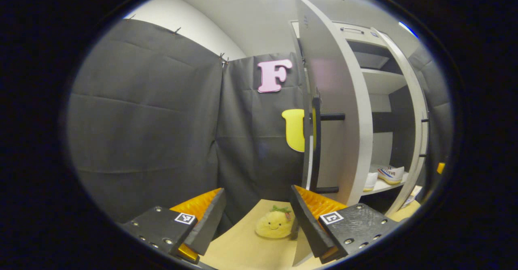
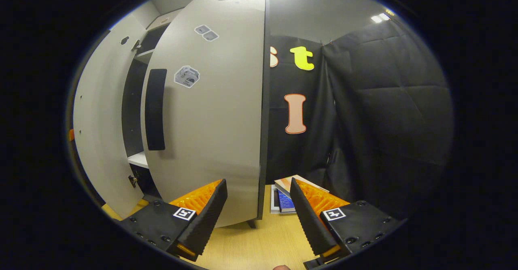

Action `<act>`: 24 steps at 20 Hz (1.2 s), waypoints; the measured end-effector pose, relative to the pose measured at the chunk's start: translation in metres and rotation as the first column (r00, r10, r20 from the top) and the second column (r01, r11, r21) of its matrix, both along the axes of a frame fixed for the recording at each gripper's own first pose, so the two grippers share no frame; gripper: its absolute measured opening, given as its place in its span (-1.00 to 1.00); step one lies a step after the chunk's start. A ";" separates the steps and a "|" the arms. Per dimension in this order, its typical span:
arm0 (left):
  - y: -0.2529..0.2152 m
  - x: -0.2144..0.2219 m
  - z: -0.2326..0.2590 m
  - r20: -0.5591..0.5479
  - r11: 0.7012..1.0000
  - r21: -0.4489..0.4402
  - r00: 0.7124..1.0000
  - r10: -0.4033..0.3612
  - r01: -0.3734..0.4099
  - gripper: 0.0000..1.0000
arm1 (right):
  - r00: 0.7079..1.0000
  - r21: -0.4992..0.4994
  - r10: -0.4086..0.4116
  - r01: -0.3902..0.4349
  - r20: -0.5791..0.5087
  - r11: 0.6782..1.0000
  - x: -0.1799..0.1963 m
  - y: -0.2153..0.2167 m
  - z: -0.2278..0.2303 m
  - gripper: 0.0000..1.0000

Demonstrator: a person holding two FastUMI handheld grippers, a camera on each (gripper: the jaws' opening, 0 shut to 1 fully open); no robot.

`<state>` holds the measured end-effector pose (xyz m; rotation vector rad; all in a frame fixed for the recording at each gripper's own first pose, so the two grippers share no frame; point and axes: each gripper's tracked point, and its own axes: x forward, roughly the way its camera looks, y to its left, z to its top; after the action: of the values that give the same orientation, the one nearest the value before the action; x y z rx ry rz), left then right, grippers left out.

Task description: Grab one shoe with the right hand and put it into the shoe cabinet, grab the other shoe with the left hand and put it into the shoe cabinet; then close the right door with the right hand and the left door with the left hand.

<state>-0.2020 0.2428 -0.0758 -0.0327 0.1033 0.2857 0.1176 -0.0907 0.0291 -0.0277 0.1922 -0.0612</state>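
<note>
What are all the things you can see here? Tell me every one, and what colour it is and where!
Tall pale grey shoe cabinet: one, shelves inside, standing on the table.
Cabinet doors: two, pale grey; left door open with a black bar handle, right door partly swung, with stickers.
White canvas shoes: two, white with coloured trim, on a lower shelf.
Yellow smiling plush toy: one, on the table beside the left door.
Flat booklets: a small stack, white and blue, on the table right of the right door.
Light wooden table: one, tan.
Left gripper: open, empty.
Right gripper: open, empty.
</note>
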 end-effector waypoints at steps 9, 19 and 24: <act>-0.071 0.033 -0.011 -0.010 0.990 -0.060 0.991 -0.130 0.129 0.87 | 1.000 -0.010 -0.015 0.015 0.002 1.000 -0.002 -0.010 -0.001 0.96; -0.168 0.093 -0.008 -0.003 0.963 -0.018 0.963 -0.270 0.270 0.86 | 0.991 -0.023 -0.129 0.128 -0.020 0.991 -0.015 -0.075 -0.011 0.94; -0.166 0.087 -0.012 -0.004 0.963 -0.039 0.963 -0.268 0.268 0.89 | 0.991 -0.008 -0.131 0.131 -0.025 0.991 -0.016 -0.082 -0.017 0.96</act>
<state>-0.1147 0.0769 -0.0881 -0.0547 0.1208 0.0126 0.1017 -0.1726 0.0123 -0.0222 0.2197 -0.1923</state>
